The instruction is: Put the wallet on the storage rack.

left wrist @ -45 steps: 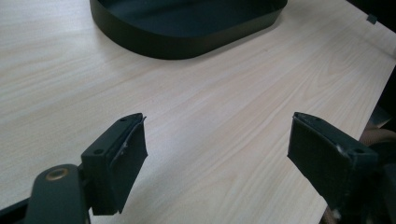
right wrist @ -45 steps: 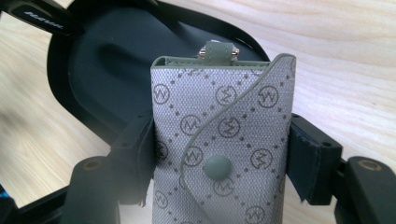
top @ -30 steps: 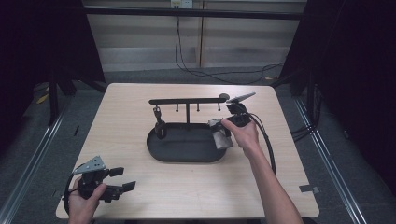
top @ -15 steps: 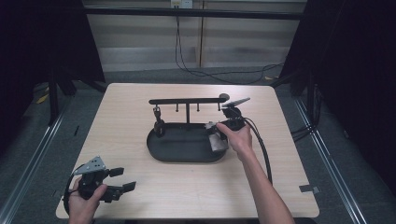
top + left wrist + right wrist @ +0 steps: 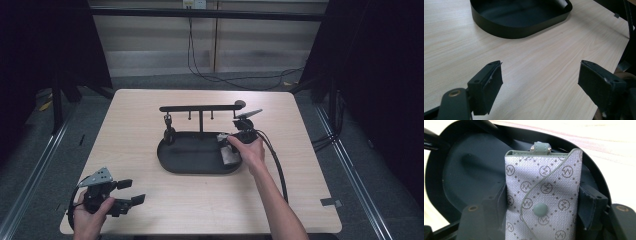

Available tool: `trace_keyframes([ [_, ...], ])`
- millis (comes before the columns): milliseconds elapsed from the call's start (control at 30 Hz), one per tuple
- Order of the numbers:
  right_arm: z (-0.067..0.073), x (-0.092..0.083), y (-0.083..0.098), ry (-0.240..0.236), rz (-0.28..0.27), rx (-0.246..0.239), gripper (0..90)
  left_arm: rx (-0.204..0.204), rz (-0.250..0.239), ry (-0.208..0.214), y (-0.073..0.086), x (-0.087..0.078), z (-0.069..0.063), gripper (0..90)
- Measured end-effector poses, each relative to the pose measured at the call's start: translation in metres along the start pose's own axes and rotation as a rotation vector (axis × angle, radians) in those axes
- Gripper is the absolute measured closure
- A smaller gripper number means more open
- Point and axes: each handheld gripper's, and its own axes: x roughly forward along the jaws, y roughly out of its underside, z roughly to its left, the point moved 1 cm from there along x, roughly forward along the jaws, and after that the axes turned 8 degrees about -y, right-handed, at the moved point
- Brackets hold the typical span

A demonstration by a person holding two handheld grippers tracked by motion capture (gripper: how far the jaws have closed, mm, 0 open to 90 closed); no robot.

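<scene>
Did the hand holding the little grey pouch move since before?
Yes. The right gripper with the pouch came down and toward the tray, away from the rack's bar.

A pale wood tabletop (image 5: pixel 200 200) with rounded corners stands on a grey floor (image 5: pixel 45 165). At the tabletop's right front corner lies a small grey tag (image 5: pixel 332 202), partly over the edge; the left gripper view shows it as a dark square (image 5: pixel 616 15) near the far edge. Behind the tabletop runs a light panelled wall (image 5: pixel 210 45) with a dark rail (image 5: pixel 210 13) across its top. Thin black cables (image 5: pixel 220 75) hang down the wall and curl over the floor. Dark curtains (image 5: pixel 390 75) close both sides. A metal track (image 5: pixel 35 170) runs along the floor at the left, and another (image 5: pixel 350 175) at the right.
</scene>
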Motion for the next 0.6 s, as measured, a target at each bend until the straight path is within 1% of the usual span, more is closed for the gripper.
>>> trace_keyframes([
  [67,-0.0001,0.0024,0.0007,0.013,0.004,-0.005,32.6,0.0,0.002,-0.012,-0.0001,0.0001,0.0005,20.3],
  [100,-0.0008,0.0039,0.001,0.014,0.002,-0.019,32.5,-0.005,0.003,-0.014,0.0001,0.0006,0.0007,20.3],
  [167,-0.0004,0.0054,0.0014,0.013,0.002,-0.019,32.1,-0.009,0.007,-0.019,0.0003,0.0004,0.0015,20.3],
  [267,0.0006,0.0071,0.0017,0.027,0.006,-0.032,31.3,-0.01,0.006,-0.017,0.0002,0.0005,0.0017,20.3],
  [333,0.0018,0.0076,0.0015,0.032,0.002,-0.032,30.7,-0.009,0.005,-0.013,0.0002,0.0006,0.0013,20.3],
  [367,0.0015,0.0081,0.0017,0.032,0.002,-0.038,30.4,-0.009,0.005,-0.012,0.0001,0.0005,0.0013,20.3],
  [400,0.0017,0.0085,0.0019,0.032,0.0,-0.032,30.0,-0.01,0.005,-0.013,0.0001,0.0007,0.0013,20.3],
  [500,0.0006,0.0098,0.0024,0.028,0.003,-0.047,28.9,-0.008,0.007,-0.014,0.0003,0.0008,0.0013,20.3],
  [533,0.0005,0.0097,0.0025,0.028,0.003,-0.048,28.6,-0.003,0.007,-0.017,0.0001,0.0008,0.0012,20.3],
  [600,0.0004,0.0099,0.0026,0.039,0.009,-0.054,28.1,0.027,0.026,-0.028,-0.0002,0.0019,-0.0001,20.2],
])
